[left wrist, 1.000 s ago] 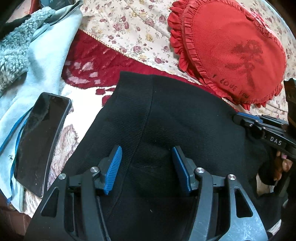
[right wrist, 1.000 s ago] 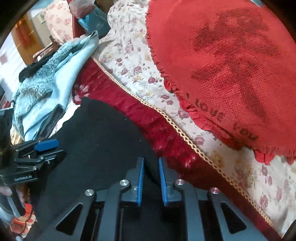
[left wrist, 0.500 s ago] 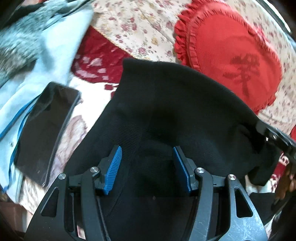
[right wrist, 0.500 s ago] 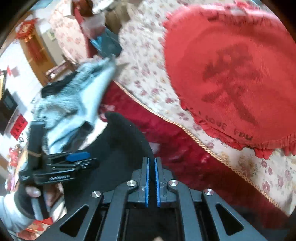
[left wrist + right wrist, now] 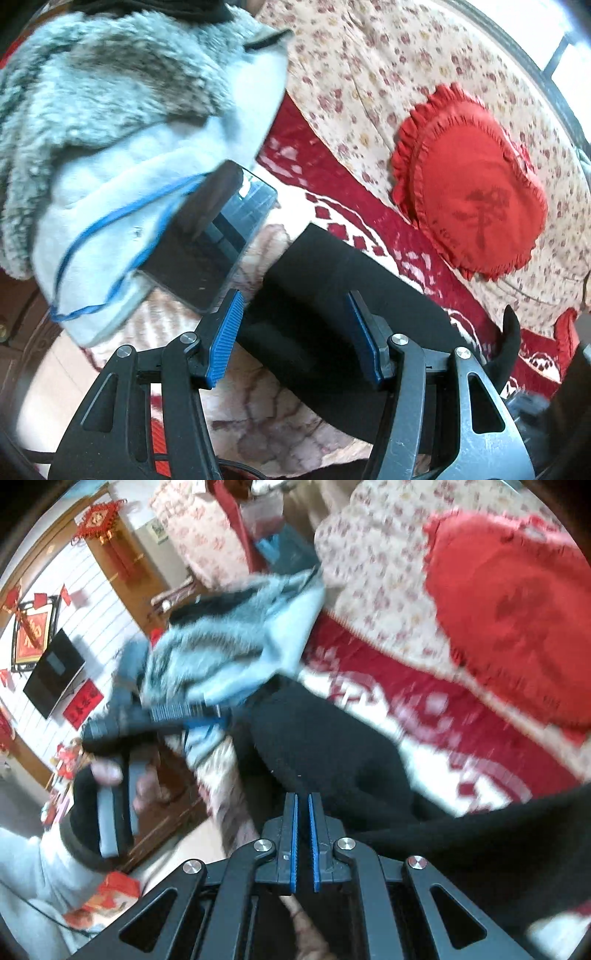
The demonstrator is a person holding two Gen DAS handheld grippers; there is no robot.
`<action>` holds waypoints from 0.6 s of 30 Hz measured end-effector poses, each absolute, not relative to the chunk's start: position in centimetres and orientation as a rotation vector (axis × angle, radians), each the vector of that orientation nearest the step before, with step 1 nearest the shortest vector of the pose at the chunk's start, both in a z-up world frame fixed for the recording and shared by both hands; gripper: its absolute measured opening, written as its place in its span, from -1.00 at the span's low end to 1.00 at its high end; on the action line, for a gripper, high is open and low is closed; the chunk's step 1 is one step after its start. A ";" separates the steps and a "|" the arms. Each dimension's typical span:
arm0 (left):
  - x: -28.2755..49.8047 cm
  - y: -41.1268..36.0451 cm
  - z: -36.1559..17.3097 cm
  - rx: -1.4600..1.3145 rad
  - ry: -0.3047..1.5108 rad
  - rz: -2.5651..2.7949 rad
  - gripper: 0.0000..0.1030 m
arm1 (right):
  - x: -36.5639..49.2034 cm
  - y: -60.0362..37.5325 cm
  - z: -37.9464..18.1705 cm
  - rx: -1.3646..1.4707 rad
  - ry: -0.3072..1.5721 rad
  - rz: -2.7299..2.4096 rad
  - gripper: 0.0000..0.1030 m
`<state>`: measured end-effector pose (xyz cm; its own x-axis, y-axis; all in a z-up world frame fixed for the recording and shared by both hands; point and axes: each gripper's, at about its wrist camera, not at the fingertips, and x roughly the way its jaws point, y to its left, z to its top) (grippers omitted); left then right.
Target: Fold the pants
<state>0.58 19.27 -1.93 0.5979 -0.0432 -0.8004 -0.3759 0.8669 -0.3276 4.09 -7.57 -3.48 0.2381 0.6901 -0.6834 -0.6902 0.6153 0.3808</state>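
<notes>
One black pants fold between left claw pads

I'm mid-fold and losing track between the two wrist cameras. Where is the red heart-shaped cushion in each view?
Left wrist: the red heart-shaped cushion lies right of centre, upper half, on the flowered cover.
Right wrist: the cushion fills the upper right, blurred, cut off by the picture's edge.
Shared landmark: the black pants lie below and left of the cushion in both views, on the red and white blanket.
</notes>
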 end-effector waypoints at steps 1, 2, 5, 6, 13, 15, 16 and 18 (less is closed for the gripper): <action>0.6 19.1 -1.8 -0.493 0.918 0.205 0.10 | 3.5 -7.3 -4.3 0.001 0.962 0.950 -0.90; 0.6 18.9 -1.7 -0.481 0.921 0.206 0.10 | 3.2 -7.3 -5.0 0.008 0.983 0.951 -0.90; 1.0 17.5 -1.9 -0.450 0.935 0.181 0.10 | 2.1 -6.6 -7.1 0.023 1.047 0.966 -0.90; 1.1 16.9 -2.1 -0.436 0.941 0.171 0.10 | 1.7 -6.1 -7.7 0.013 1.064 0.968 -0.90; 1.8 12.2 -5.4 -0.291 1.026 0.120 0.10 | 1.4 -7.0 -8.1 0.038 1.089 0.891 -0.84; 1.8 11.5 -6.1 -0.238 1.026 0.131 0.10 | 1.2 -9.0 -6.3 0.065 1.043 0.840 -0.80; 1.6 11.3 -6.2 -0.223 1.018 0.135 0.10 | 1.3 -10.2 -5.4 0.096 1.018 0.815 -0.75; 1.6 11.2 -6.3 -0.222 1.011 0.137 0.16 | 2.1 -13.4 -3.9 0.190 0.976 0.752 -0.48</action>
